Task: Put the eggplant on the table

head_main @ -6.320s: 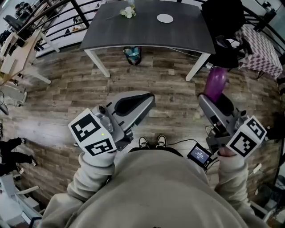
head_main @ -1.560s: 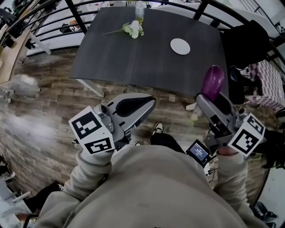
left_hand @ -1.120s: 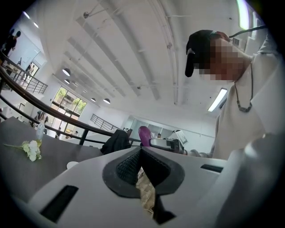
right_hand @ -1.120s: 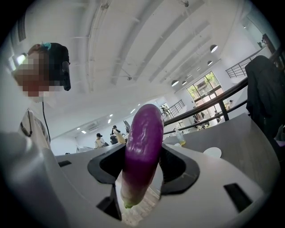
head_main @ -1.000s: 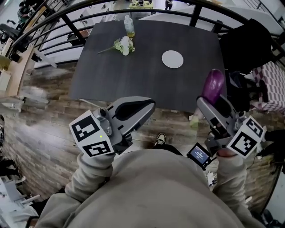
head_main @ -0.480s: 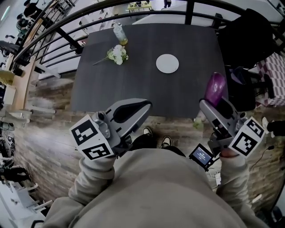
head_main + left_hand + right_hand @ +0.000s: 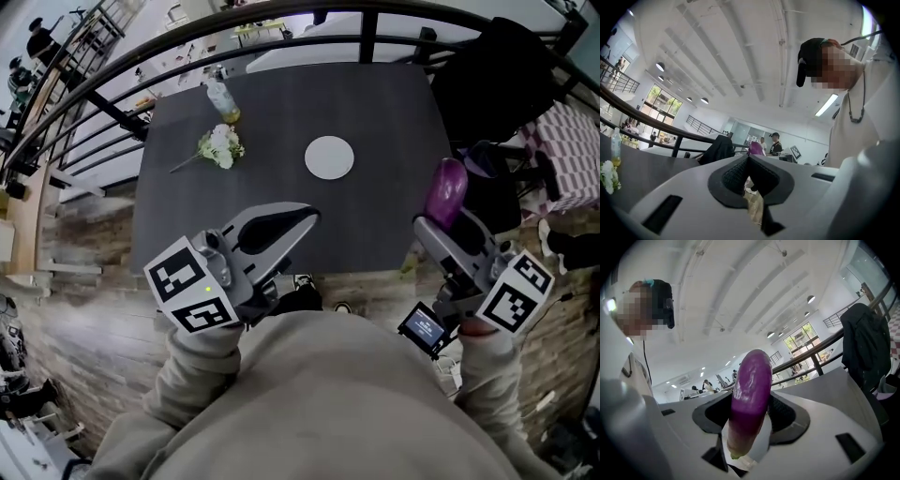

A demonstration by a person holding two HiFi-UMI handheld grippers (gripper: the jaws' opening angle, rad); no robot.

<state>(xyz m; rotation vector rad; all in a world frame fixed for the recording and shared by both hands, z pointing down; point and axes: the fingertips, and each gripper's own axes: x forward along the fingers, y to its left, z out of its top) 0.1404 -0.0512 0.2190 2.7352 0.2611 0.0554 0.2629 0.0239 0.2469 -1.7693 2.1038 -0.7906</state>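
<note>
**Ana:** Eggplant (image 7: 447, 190) first. Where is it?

**Ben:** It stands upright in the right hand-held gripper (image 7: 433, 223). The jaws are clamped on its lower end and the purple top sticks up. It's in the air by the right edge of the worktop (image 7: 281, 103), close to the near corner, and it touches nothing but the gripper.

**Ana:** So which step is this?

**Ben:** I'd call it the carry. It's in a firm grip but not set down yet. Next it should go leftward over the dark surface and down until its bottom meets the top. Then the jaws spread. It's round, so I'd lay it on its side rather than leave it standing.

**Ana:** And the other one?

**Ben:** The left hand-held gripper (image 7: 306, 215) has its jaws together with nothing between them. It sits over the near edge, well apart from the eggplant.

**Ana:** How much room is there?

**Ben:** Plenty. The near right part of the worktop is bare. A white plate (image 7: 329, 157) sits mid-surface, with flowers (image 7: 217, 147) and a bottle (image 7: 221, 97) toward the far left. What needs watching is the right edge: past it there's a dark jacket (image 7: 497, 75) and clutter, so I'd place it well inside that edge. A railing (image 7: 281, 17) runs behind the far side.
</note>
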